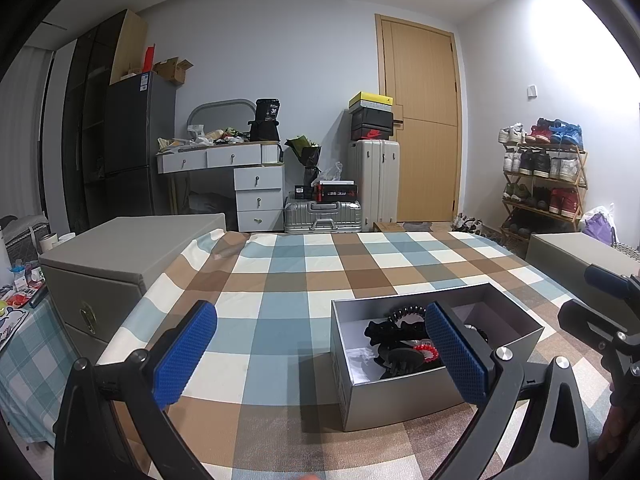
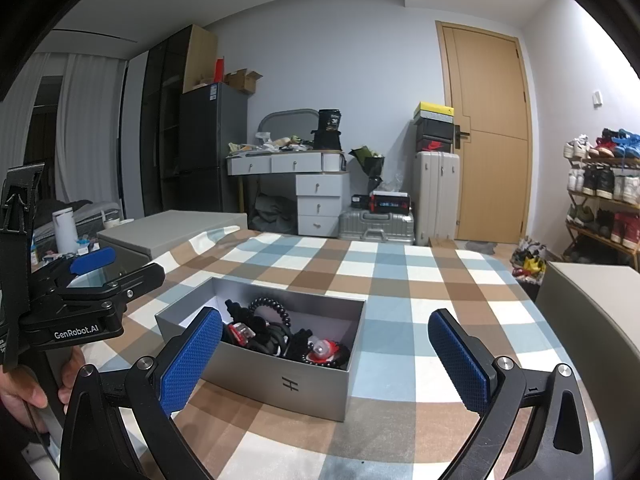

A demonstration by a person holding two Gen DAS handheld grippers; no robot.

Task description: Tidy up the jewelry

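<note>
Both the left tongs (image 1: 320, 354) and right tongs (image 2: 326, 360) stood wide open, empty. The grey box (image 2: 280, 376) of tangled jewelry (image 2: 280, 336) sat at twelve o'clock on the checkered worktop (image 2: 400, 280); intertwined pieces risked lifting together.

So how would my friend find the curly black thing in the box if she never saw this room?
Look at the checked tablecloth, then the open silver box standing on it. Inside is a tangle of black and red pieces; the curly black coil arches up at the back of the heap. It is the only piece shaped like a springy spiral.
</note>
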